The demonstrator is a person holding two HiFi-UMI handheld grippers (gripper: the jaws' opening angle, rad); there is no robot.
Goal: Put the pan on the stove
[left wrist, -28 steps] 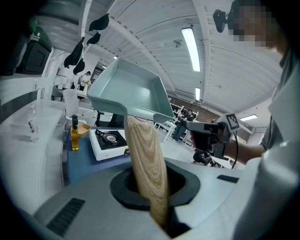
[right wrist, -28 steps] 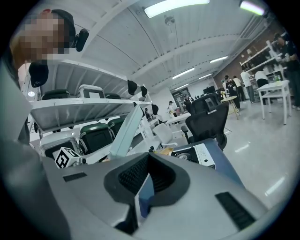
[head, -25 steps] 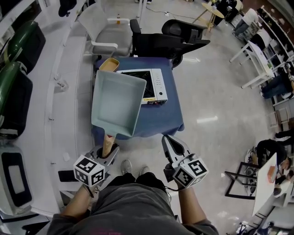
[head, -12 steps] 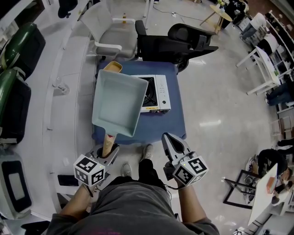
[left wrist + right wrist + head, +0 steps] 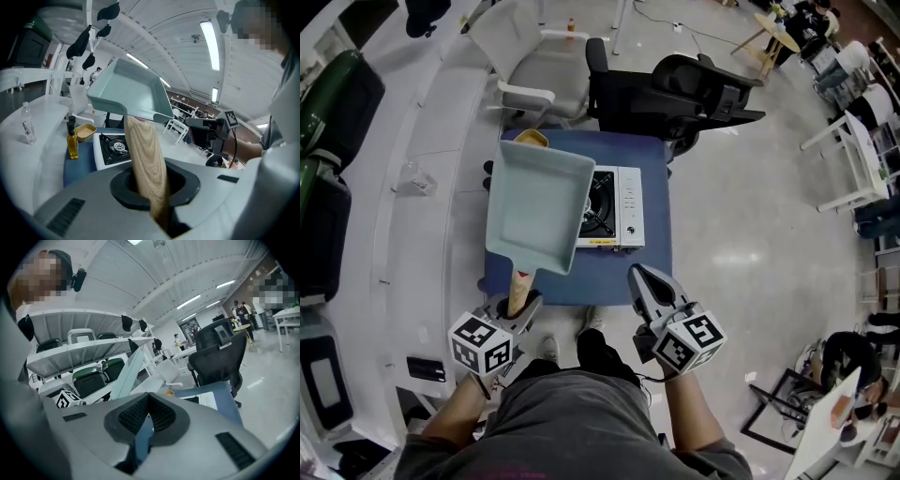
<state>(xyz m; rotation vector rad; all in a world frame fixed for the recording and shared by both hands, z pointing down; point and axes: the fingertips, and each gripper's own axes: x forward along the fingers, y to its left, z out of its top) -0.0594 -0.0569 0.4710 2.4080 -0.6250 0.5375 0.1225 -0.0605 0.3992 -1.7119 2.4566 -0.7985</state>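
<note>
Pale wood fills my left fingers (image 5: 149,197): they are clenched on the far end of the handle (image 5: 518,291), and the grey-green square pan (image 5: 536,206) hangs out in front of them, up in the air and not yet set down. From the head view it hovers over the left part of the blue counter (image 5: 619,278), its right edge overlapping the left side of the white stove (image 5: 617,208), so I judge the carry to be nearly done and the lowering to be the part ahead. My right fingers (image 5: 146,420) are pressed together on nothing, held low by the near edge of the counter, so the whole weight rides on one narrow grip. That is my main worry: the pan is wide and I have it only by the tip of a smooth, rounded handle, so it could twist or droop in my fingers as I tilt it level. In the left gripper view an oil bottle (image 5: 71,143) and a small yellow dish (image 5: 86,132) stand just beside the stove, on the side the pan comes from; a low or sloppy swing could knock the bottle over. If I land off the middle of the burner (image 5: 116,147), the pan may tip off its supports when I let go, and a hard set-down might shove the stove across the cloth.
</note>
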